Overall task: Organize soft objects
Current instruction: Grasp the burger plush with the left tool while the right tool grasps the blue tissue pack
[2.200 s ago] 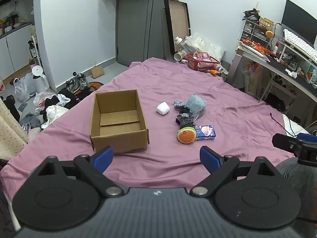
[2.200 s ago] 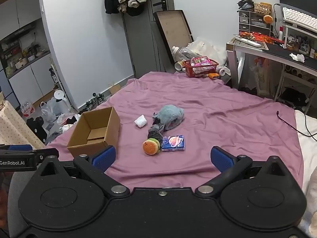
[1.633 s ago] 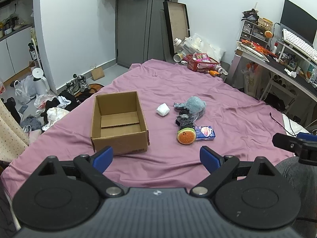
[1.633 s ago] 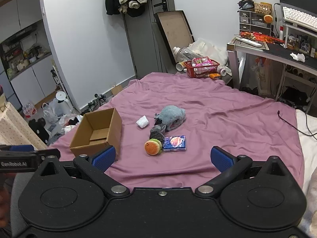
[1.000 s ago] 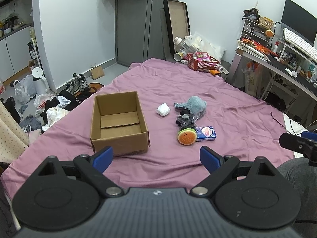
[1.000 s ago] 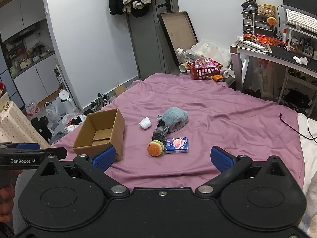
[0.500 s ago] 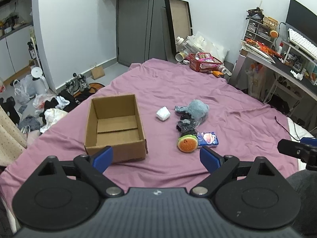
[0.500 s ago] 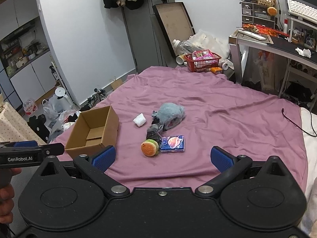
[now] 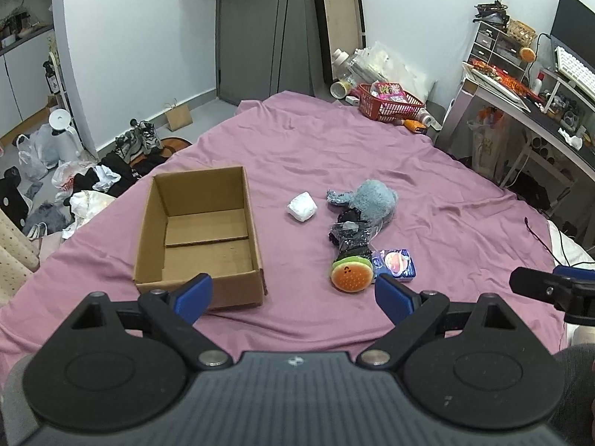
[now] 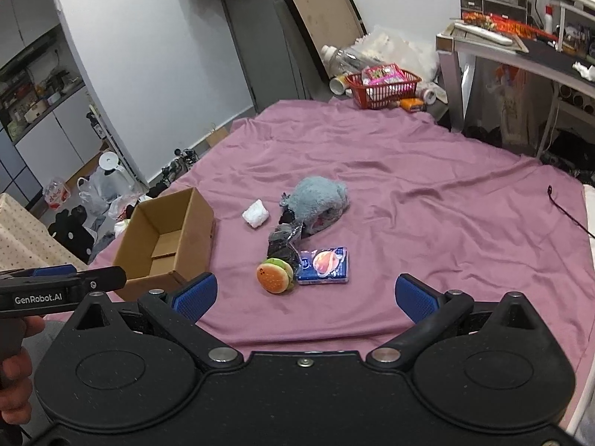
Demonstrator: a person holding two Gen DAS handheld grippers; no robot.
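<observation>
An empty cardboard box (image 9: pixel 200 245) (image 10: pixel 167 239) stands open on the purple bedsheet (image 9: pixel 427 171). Right of it lie a white soft wad (image 9: pixel 302 206) (image 10: pixel 256 213), a grey-blue plush toy (image 9: pixel 372 197) (image 10: pixel 318 199), a black crinkled bag (image 9: pixel 349 234) (image 10: pixel 282 241), a burger plush (image 9: pixel 351 274) (image 10: pixel 275 274) and a blue tissue pack (image 9: pixel 396 264) (image 10: pixel 325 264). My left gripper (image 9: pixel 293 295) is open, hovering near the bed's front edge in front of the box and the burger plush. My right gripper (image 10: pixel 305 295) is open too, just short of the burger and the pack.
A red basket (image 9: pixel 388 102) (image 10: pixel 383 87) of packets sits at the bed's far corner. A desk (image 10: pixel 520 55) stands to the right, a black cable (image 10: pixel 569 212) trails on the sheet, and bags and shoes (image 9: pixel 74 171) litter the floor at left.
Both grippers have tilted down and moved in towards the bed, so the box and soft items look closer. Nothing on the sheet has shifted, and both grippers stay open.
</observation>
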